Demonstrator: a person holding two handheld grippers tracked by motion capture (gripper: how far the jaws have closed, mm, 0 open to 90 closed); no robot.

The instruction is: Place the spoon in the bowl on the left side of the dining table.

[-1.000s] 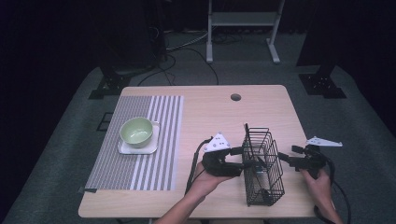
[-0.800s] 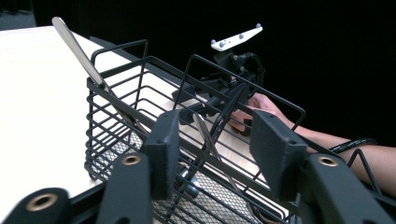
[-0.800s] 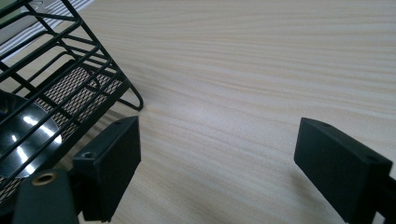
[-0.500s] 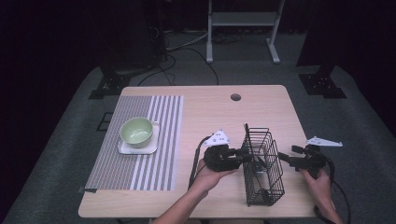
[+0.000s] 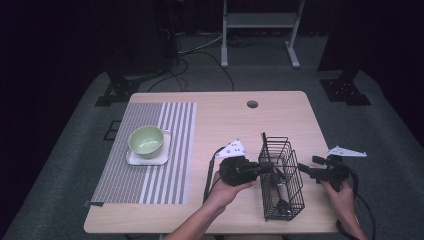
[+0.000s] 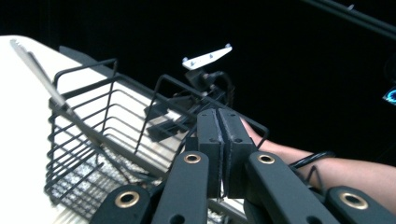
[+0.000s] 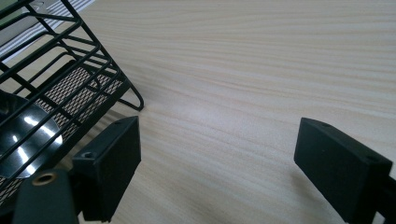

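1. Starting nearest us, we see the black wire basket [image 5: 281,181] at the desk's [image 5: 220,120] front edge, a utensil handle [image 5: 263,141] rising from its far left corner.
2. The left tool [image 5: 267,168], jaws pressed shut, meets the basket's left rim; whether wire is pinched we cannot tell.
3. The right tool [image 5: 306,173] sits just right of the basket, jaws spread wide over bare wood.
4. Far left of the basket, a green bowl [image 5: 146,140] rests on a white plate [image 5: 148,158] on a striped mat [image 5: 150,155].
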